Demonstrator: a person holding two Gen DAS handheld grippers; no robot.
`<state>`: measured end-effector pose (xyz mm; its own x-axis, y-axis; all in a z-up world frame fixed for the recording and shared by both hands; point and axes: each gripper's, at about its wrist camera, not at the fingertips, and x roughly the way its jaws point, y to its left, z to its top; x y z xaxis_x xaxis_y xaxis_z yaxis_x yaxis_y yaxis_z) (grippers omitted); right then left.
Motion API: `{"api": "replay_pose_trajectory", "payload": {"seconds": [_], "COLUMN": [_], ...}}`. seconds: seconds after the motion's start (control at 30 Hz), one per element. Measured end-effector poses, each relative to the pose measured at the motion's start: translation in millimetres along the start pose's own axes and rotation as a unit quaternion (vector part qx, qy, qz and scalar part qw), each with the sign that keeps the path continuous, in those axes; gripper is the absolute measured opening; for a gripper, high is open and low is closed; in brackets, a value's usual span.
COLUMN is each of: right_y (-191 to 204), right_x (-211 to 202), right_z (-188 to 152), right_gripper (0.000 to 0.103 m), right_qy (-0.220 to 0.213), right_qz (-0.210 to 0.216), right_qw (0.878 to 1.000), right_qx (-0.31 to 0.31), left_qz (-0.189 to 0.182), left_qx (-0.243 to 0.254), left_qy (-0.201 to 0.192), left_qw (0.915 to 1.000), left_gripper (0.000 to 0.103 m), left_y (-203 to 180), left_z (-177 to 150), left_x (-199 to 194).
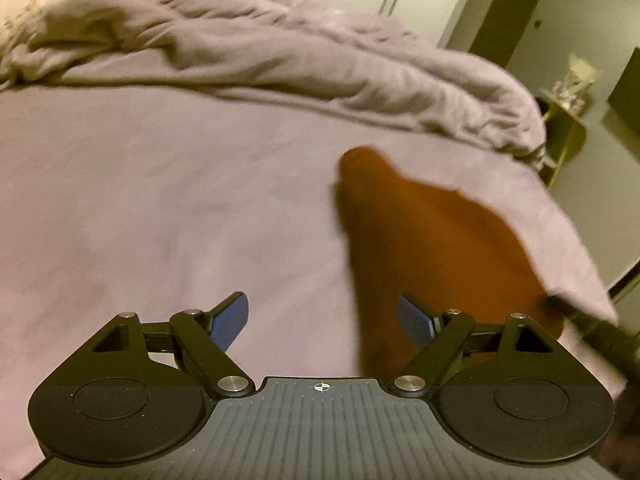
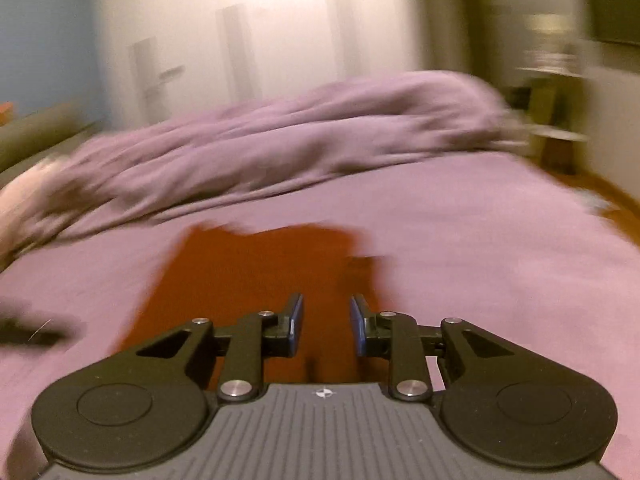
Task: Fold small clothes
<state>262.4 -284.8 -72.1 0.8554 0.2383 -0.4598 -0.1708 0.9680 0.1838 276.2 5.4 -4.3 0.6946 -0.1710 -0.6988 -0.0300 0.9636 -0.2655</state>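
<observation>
A small rust-orange garment (image 1: 432, 248) lies flat on the mauve bed sheet (image 1: 160, 208). In the left wrist view it is to the right of my left gripper (image 1: 322, 320), whose blue-padded jaws stand wide open and empty over the sheet; the right pad overlaps the garment's near edge. In the right wrist view the garment (image 2: 256, 276) lies straight ahead and under my right gripper (image 2: 326, 320), whose jaws are partly open with nothing between them. The view is motion-blurred. The right gripper's dark tip (image 1: 592, 324) shows at the garment's right edge.
A rumpled mauve duvet (image 1: 280, 52) is bunched along the far side of the bed. A pillow (image 1: 24, 12) lies at far left. The bed's right edge (image 1: 580, 240) drops to the floor, with a small side table (image 1: 564, 120) and wardrobe doors (image 2: 240, 48) beyond.
</observation>
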Motion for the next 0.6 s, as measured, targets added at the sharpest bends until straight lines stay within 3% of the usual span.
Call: {"api": "replay_pose_trajectory", "payload": {"seconds": [0.07,0.13,0.23,0.33,0.4,0.47,0.6], "right_y": [35.7,62.6,72.8,79.8,73.6,55.6,37.4], "right_x": [7.6,17.4,37.1,47.8,44.6,40.3,55.6], "right_z": [-7.4,-16.3,-29.9,-45.0,-29.2,-8.4,25.9], "right_gripper": [0.022,0.020,0.016,0.015,0.014,0.014,0.014], "right_qy": [-0.003,-0.002,0.028,0.044,0.058,0.047,0.001], "right_qz": [0.053,0.061,0.064,0.060,0.082,0.088,0.002], "right_qw": [0.996,0.988,0.985,0.969,0.969,0.979,0.992], "right_qx": [-0.076,-0.138,-0.157,-0.234,-0.224,-0.179,-0.126], "left_qz": [0.001,0.007,0.018,0.019,0.014,0.012,0.026], "left_qx": [0.017,0.023,0.022,0.019,0.014,0.009,-0.010], "left_qy": [-0.001,0.005,0.023,0.029,0.023,0.011,-0.004], "left_qw": [0.9999,0.9997,0.9993,0.9992,0.9995,0.9998,0.9996], "left_gripper": [0.087,0.086,0.086,0.087,0.087,0.087,0.087], "left_y": [-14.9,-21.8,-21.6,-16.3,-13.5,-13.3,-26.5], "left_z": [6.5,9.7,7.9,2.1,5.5,12.6,30.7], "left_x": [14.4,28.9,46.1,51.8,46.9,44.9,58.6]}}
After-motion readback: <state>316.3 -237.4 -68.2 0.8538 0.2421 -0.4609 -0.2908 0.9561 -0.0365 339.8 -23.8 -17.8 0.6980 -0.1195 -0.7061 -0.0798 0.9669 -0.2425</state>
